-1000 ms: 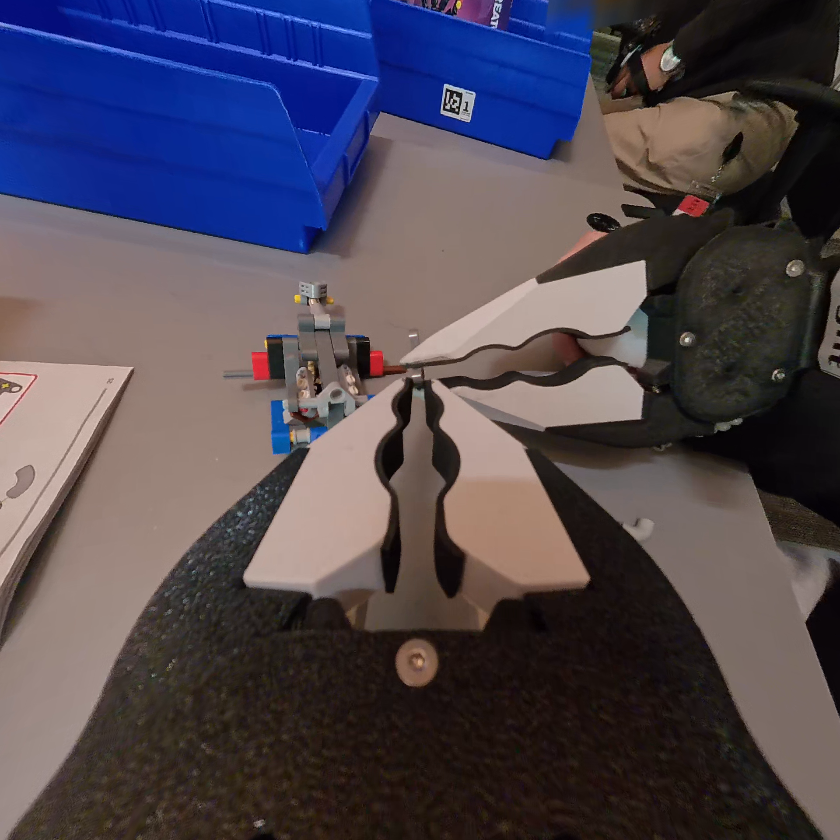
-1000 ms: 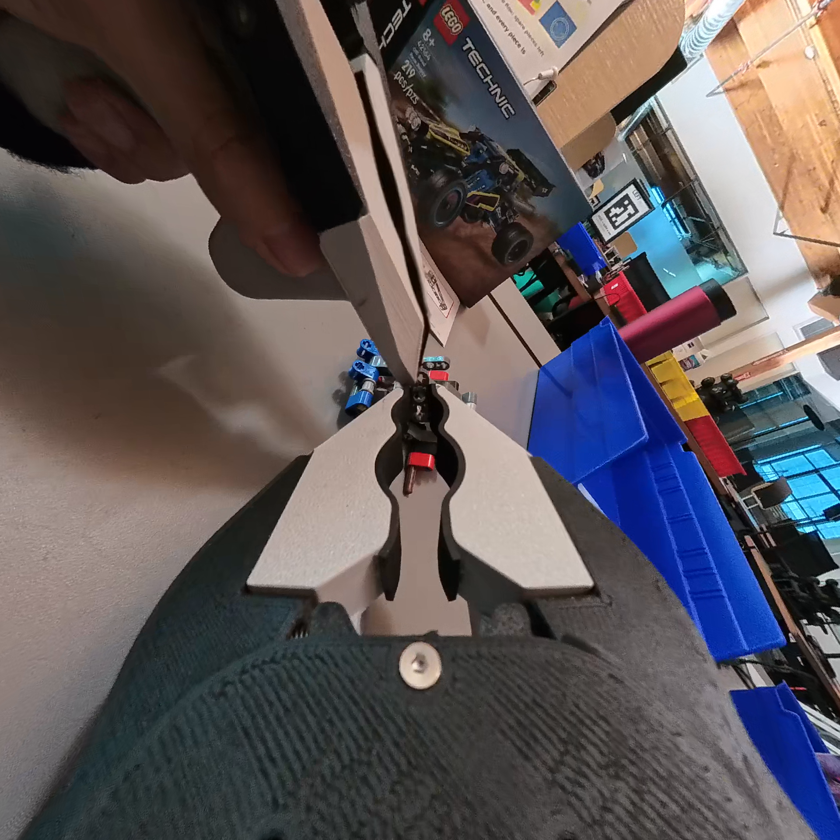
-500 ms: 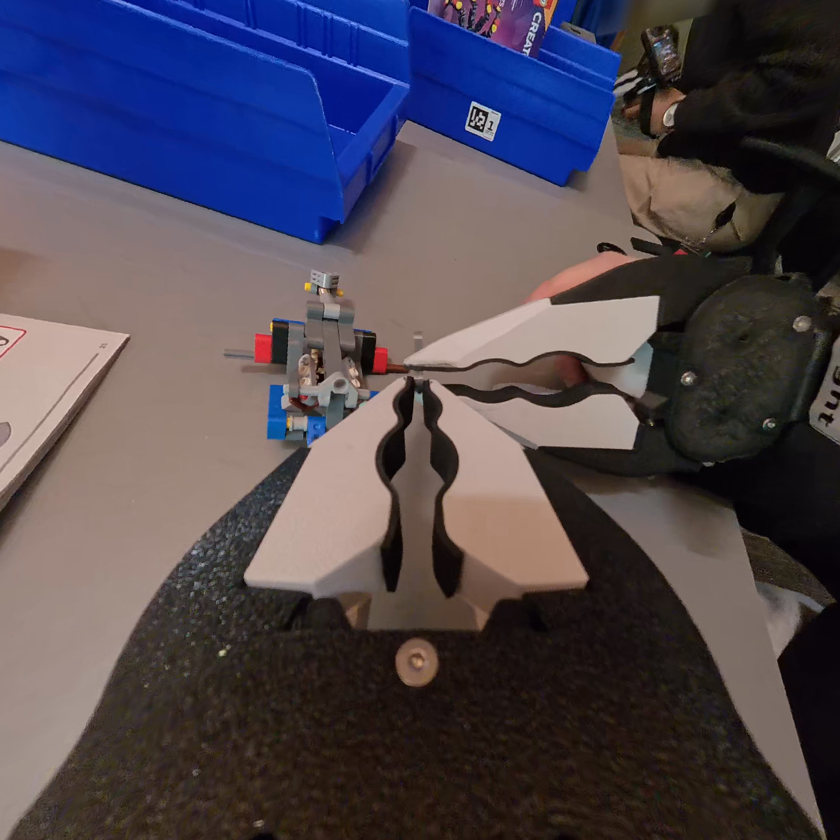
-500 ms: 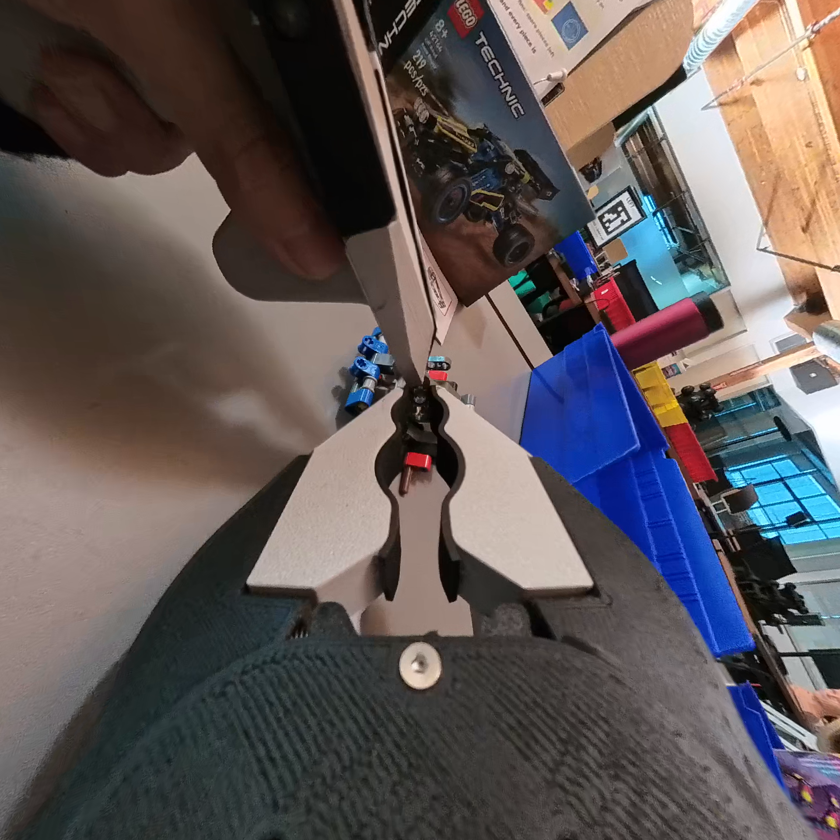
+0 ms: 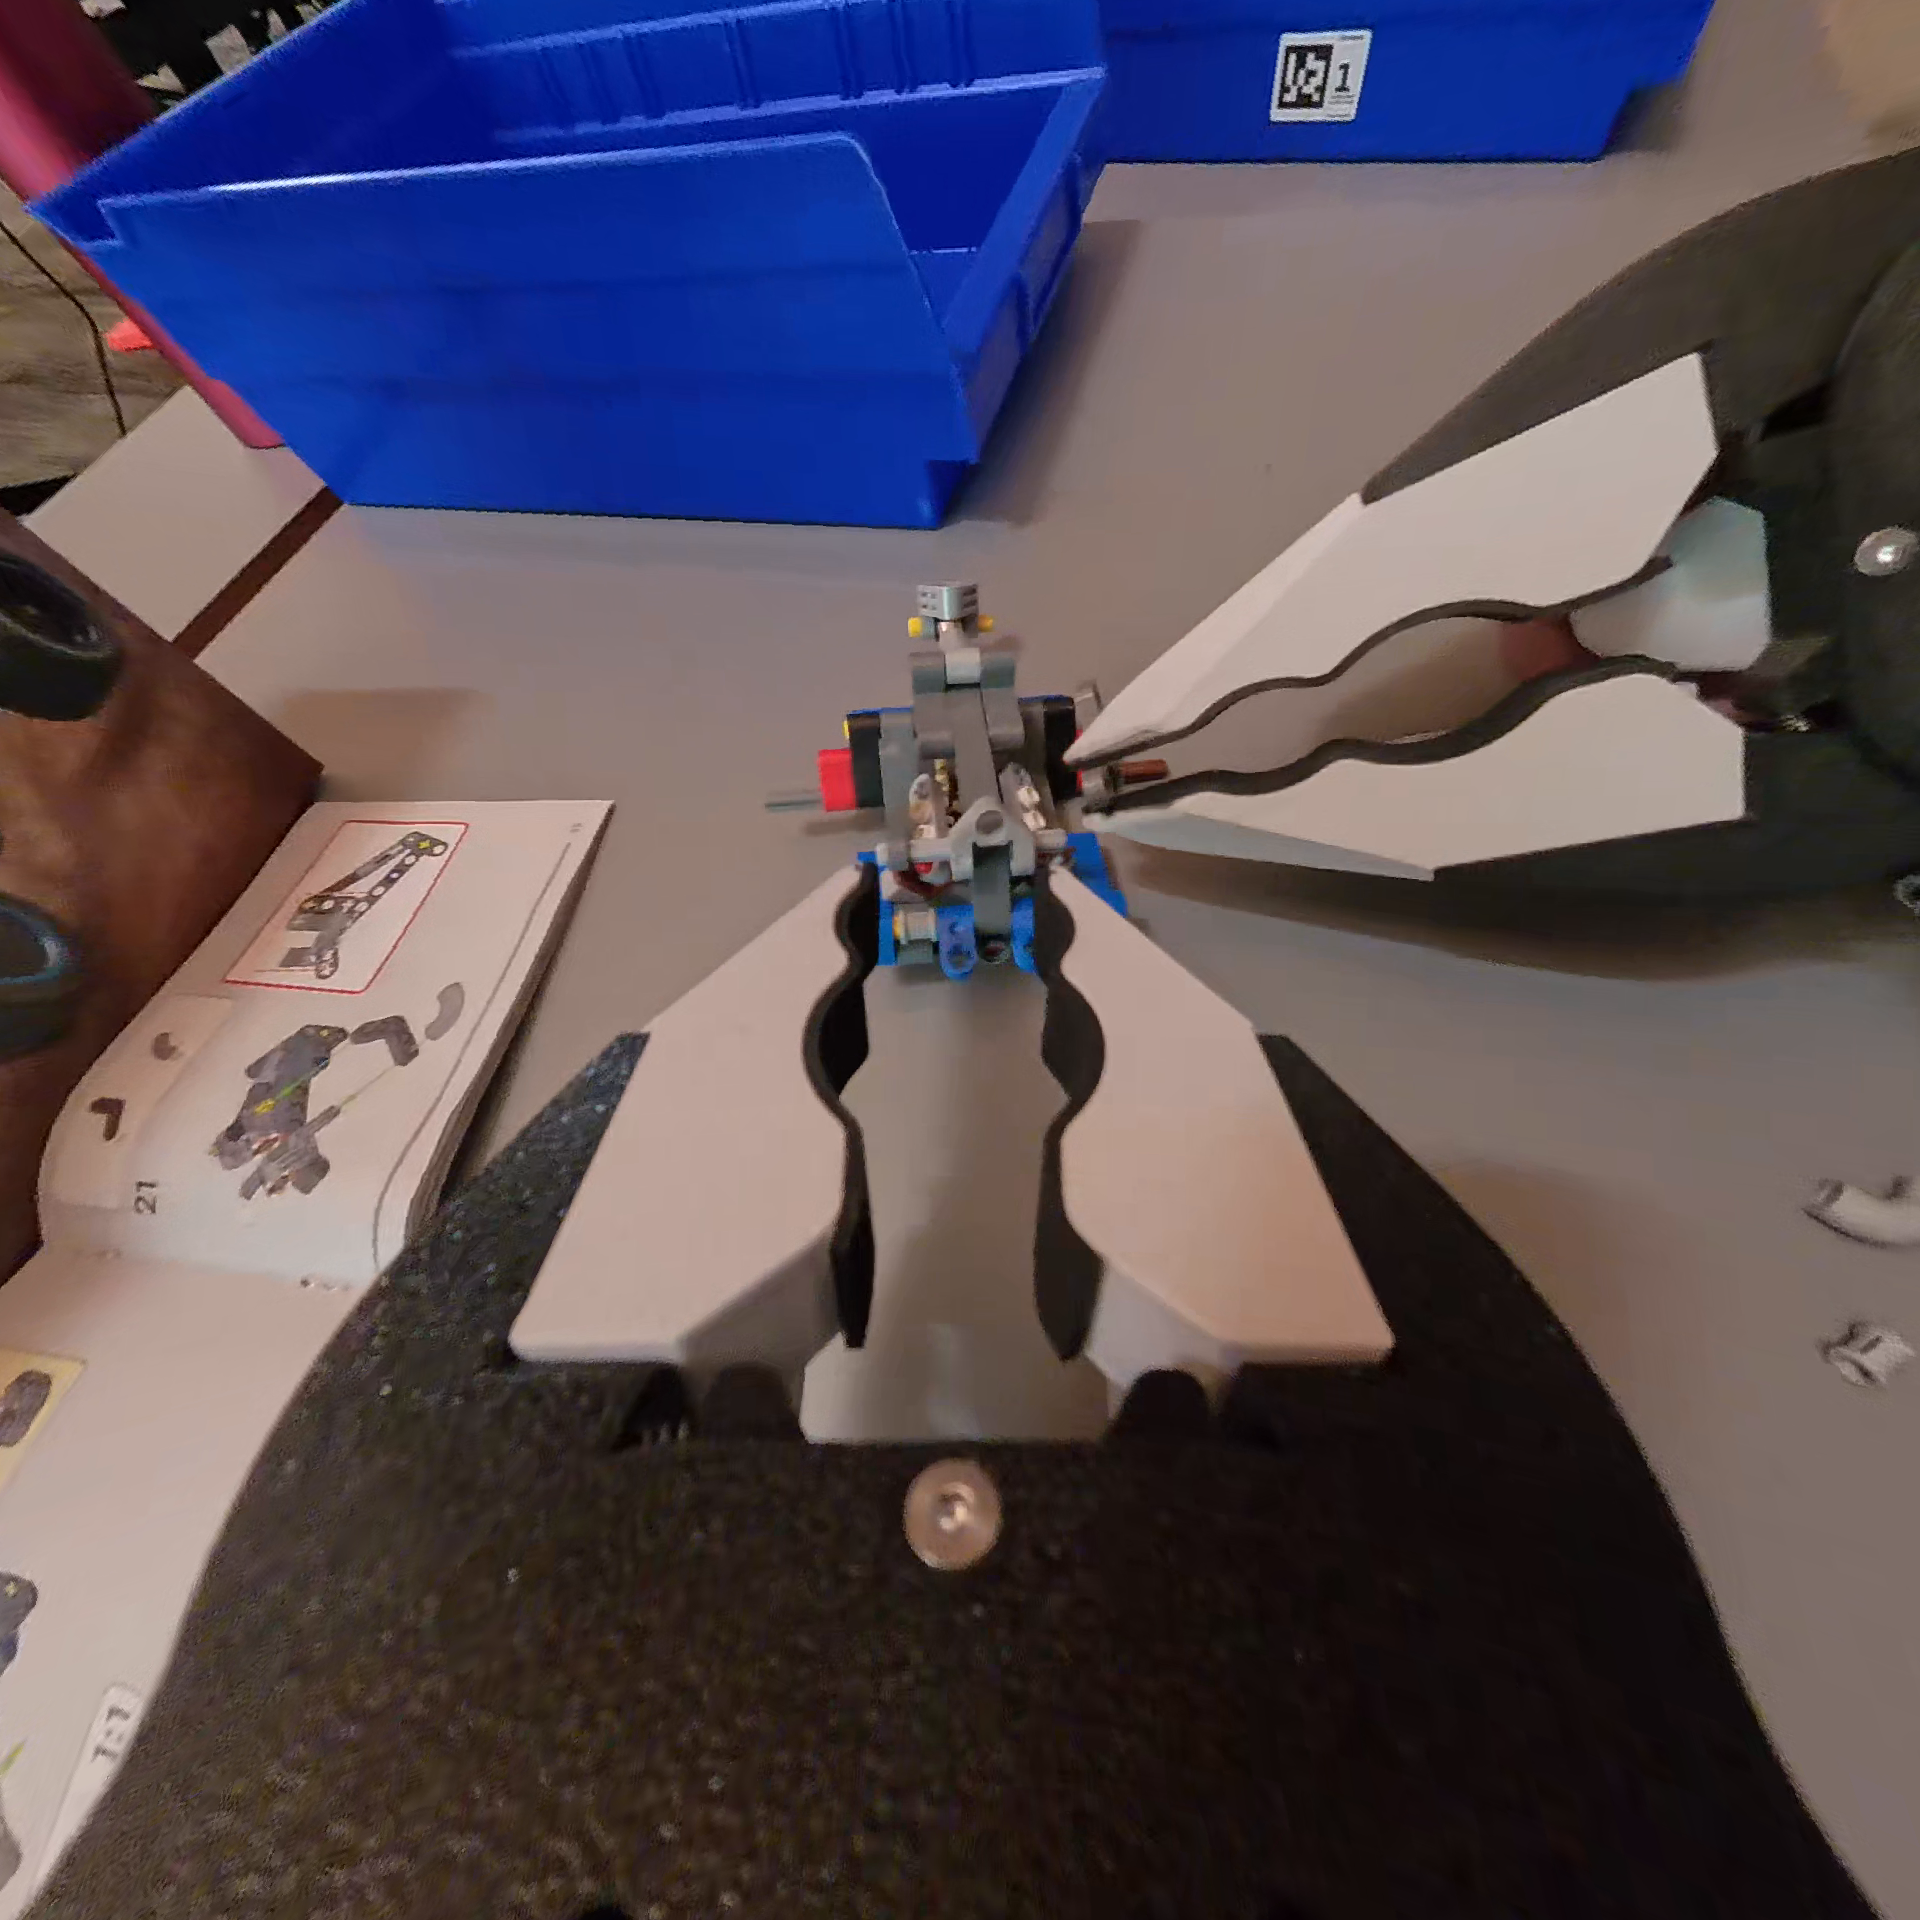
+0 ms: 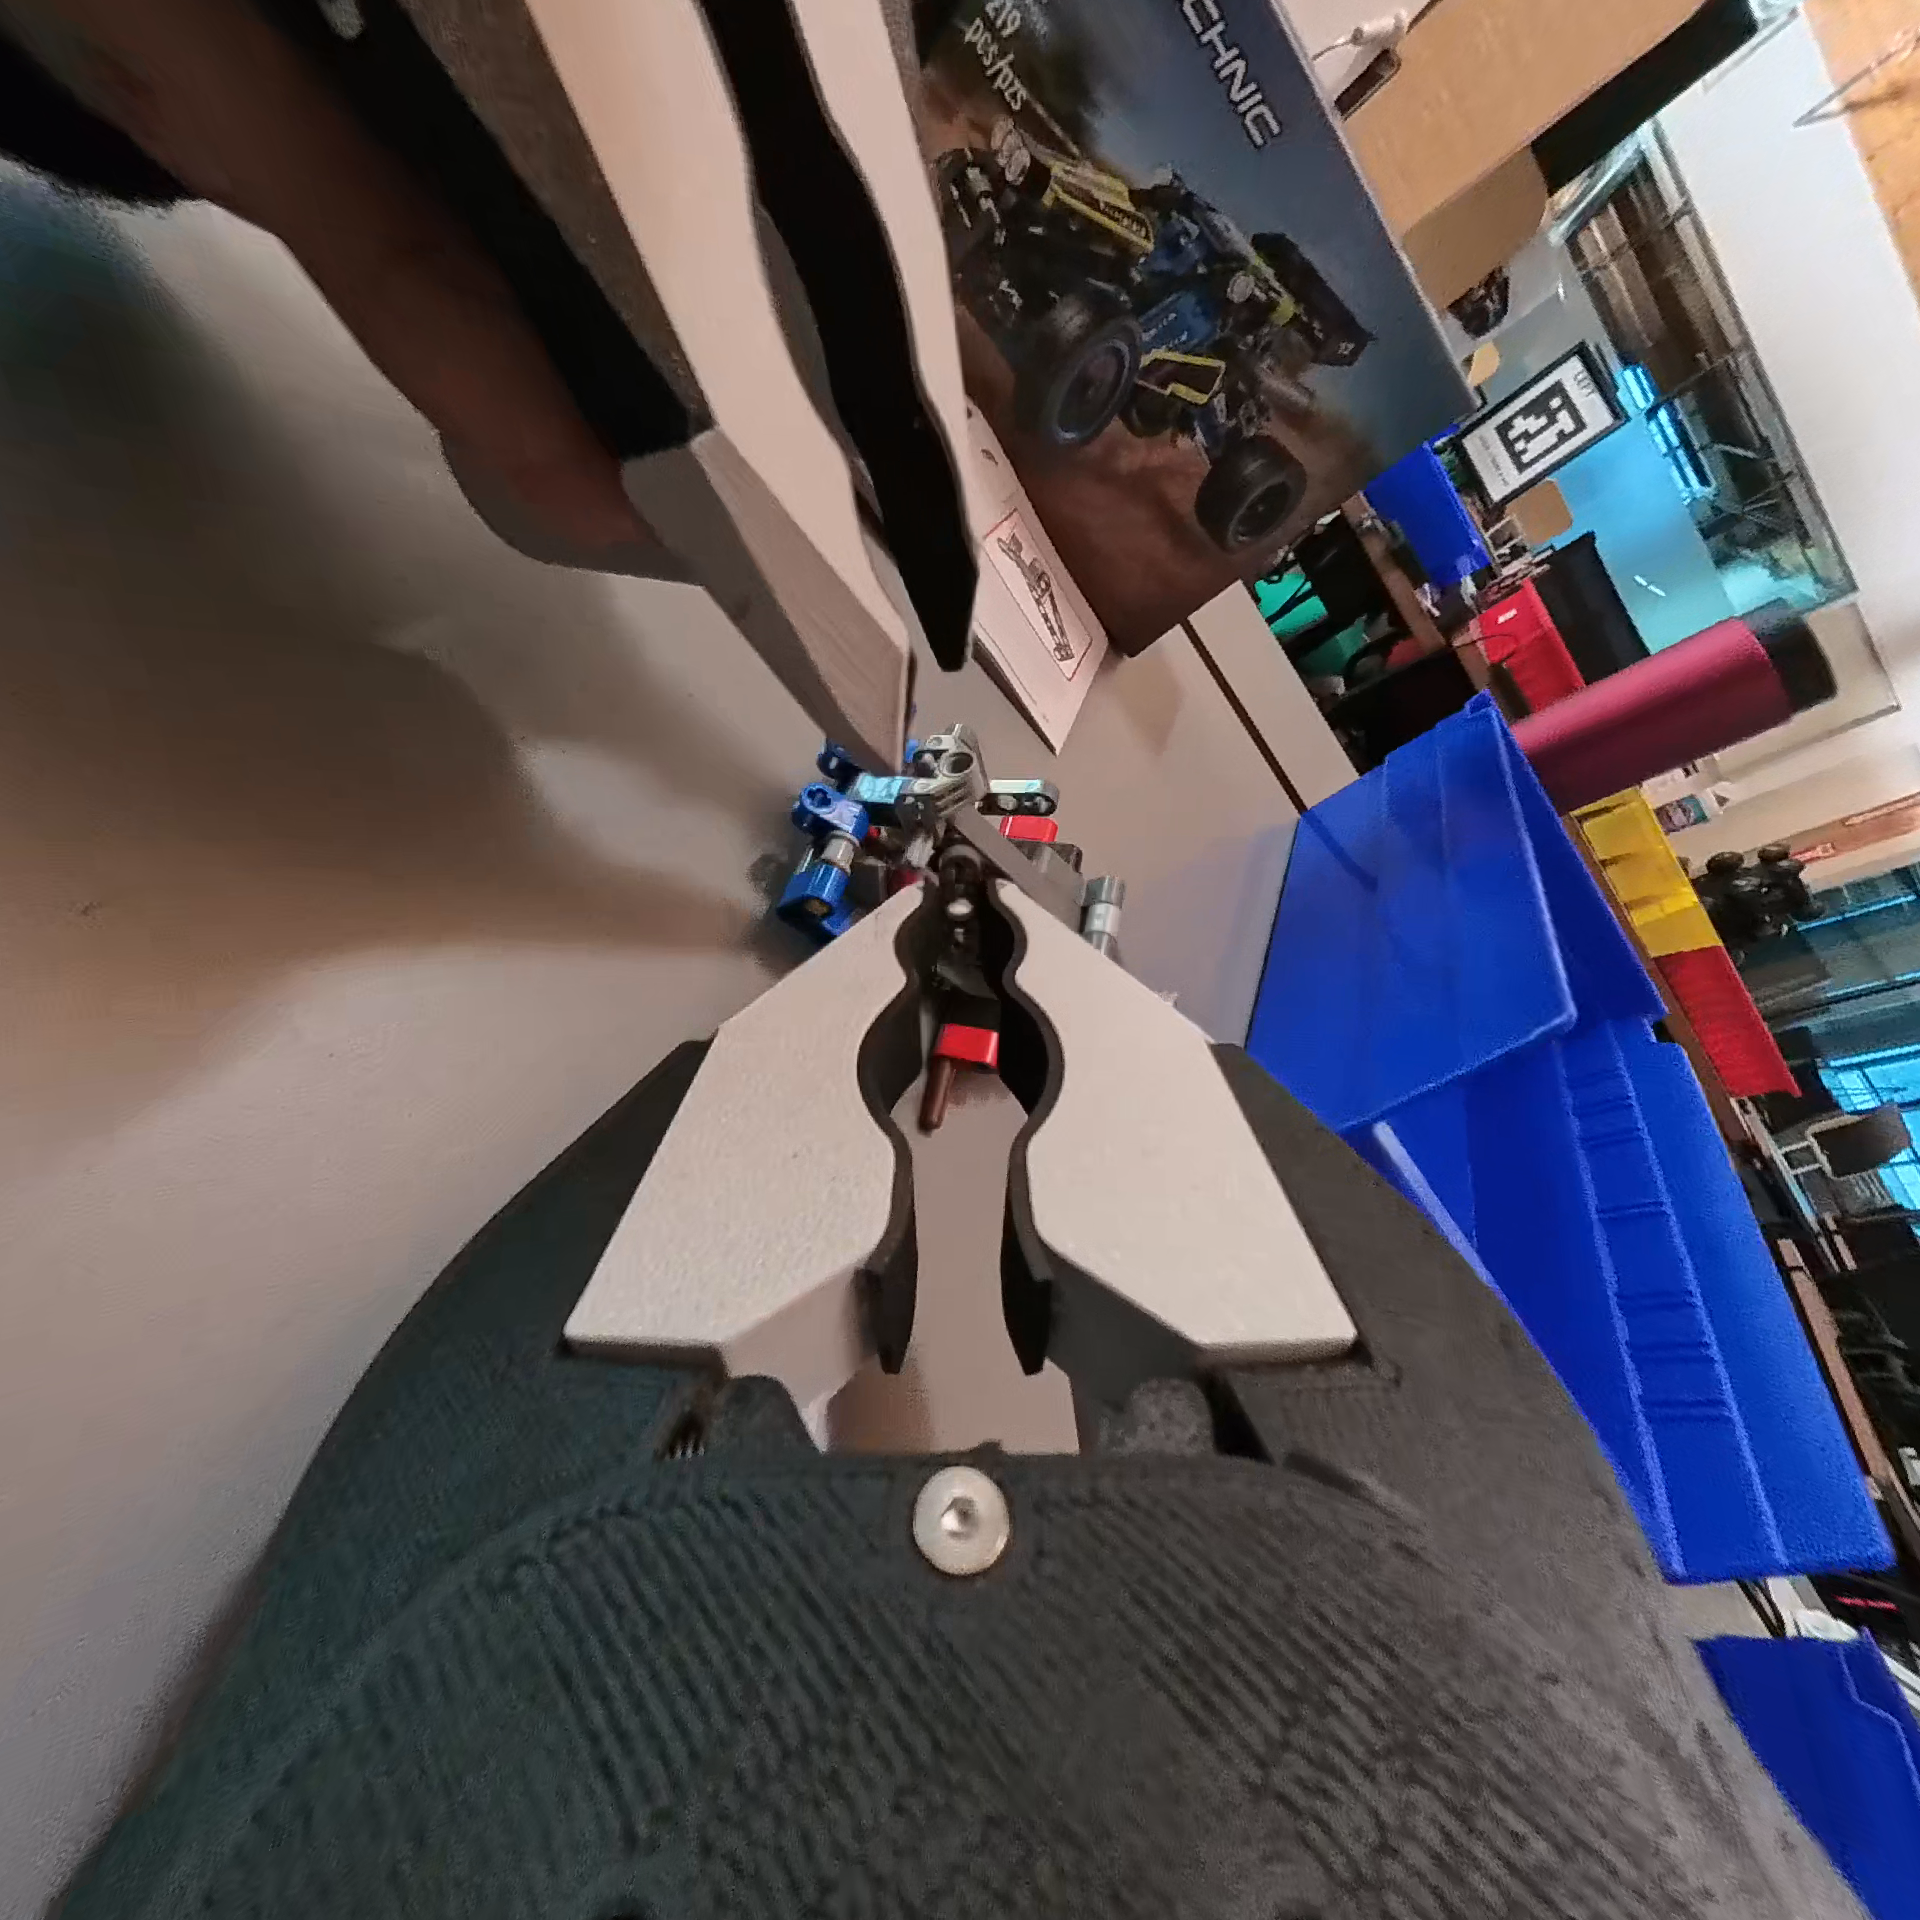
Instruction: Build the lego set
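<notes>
The grey surface (image 5: pixel 1455 1091) carries blue bins (image 5: pixel 623 312) at the back, a printed set box (image 6: pixel 1195 260) with a buggy pictured on it, an open instruction booklet (image 5: pixel 343 1039) at the left, and, in the middle, a small brick-built assembly (image 5: pixel 961 790) of grey, blue, black and red parts. The assembly stands straight ahead of the left tool (image 5: pixel 954 914), its cross axle running left to right, square to that tool's line. The left tool is released: its fingers are spread on either side of the blue base, and whether they touch it I cannot tell. The right tool (image 6: pixel 961 904) comes in from the right along the axle and is clenched on the assembly's right end, with a brown axle tip (image 6: pixel 935 1101) and a red bush (image 6: pixel 966 1042) lying between its fingers. The bins bear square marker labels, and the booklet and box carry print.
</notes>
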A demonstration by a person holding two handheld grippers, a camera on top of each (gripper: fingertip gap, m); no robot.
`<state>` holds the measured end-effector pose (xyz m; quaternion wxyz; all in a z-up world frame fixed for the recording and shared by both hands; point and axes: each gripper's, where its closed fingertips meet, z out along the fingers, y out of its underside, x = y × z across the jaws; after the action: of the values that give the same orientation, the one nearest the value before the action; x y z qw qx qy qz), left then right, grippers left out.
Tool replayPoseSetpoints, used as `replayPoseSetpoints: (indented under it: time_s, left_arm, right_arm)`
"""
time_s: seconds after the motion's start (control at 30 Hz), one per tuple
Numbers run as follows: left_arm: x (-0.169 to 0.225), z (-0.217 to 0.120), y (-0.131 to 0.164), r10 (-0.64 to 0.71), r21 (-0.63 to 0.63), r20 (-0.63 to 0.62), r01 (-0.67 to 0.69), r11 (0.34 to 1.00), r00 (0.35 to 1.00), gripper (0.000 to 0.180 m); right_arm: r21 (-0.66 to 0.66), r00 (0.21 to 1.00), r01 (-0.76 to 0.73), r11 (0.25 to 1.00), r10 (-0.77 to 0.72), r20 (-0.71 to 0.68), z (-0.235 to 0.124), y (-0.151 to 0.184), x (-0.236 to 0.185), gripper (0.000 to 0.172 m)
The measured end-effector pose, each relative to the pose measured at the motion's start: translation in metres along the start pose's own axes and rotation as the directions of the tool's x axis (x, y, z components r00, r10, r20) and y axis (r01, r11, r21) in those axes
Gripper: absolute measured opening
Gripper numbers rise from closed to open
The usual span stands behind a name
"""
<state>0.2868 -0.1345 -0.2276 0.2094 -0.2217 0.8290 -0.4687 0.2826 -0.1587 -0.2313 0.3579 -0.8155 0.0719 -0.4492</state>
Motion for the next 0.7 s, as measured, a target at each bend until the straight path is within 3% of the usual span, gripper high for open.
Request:
replayPoseSetpoints:
  time_s: [0.23,0.33,0.5,0.7]
  left_arm:
    - [0.006,0.011,0.002,0.005,-0.021,-0.029,-0.005,1.0,1.0,0.022]
    - [0.008,0.014,0.005,0.047,-0.039,-0.013,-0.047,0.998,0.999,0.013]
    - [0.006,0.015,0.004,0.094,-0.039,0.041,-0.093,0.995,0.995,0.012]
    - [0.004,0.016,0.007,0.061,-0.058,0.04,-0.058,0.997,0.997,0.013]
  right_arm:
    - [-0.021,1.0,0.01,1.0,-0.009,0.025,0.004,0.0,-0.009,0.004]
    - [-0.046,1.0,-0.02,0.999,0.02,0.007,0.005,0.001,-0.007,0.004]
    - [-0.078,0.998,-0.058,0.995,0.058,-0.013,0.007,0.004,-0.005,0.004]
    - [-0.088,0.999,-0.049,0.995,0.049,-0.006,0.008,0.006,-0.005,0.004]
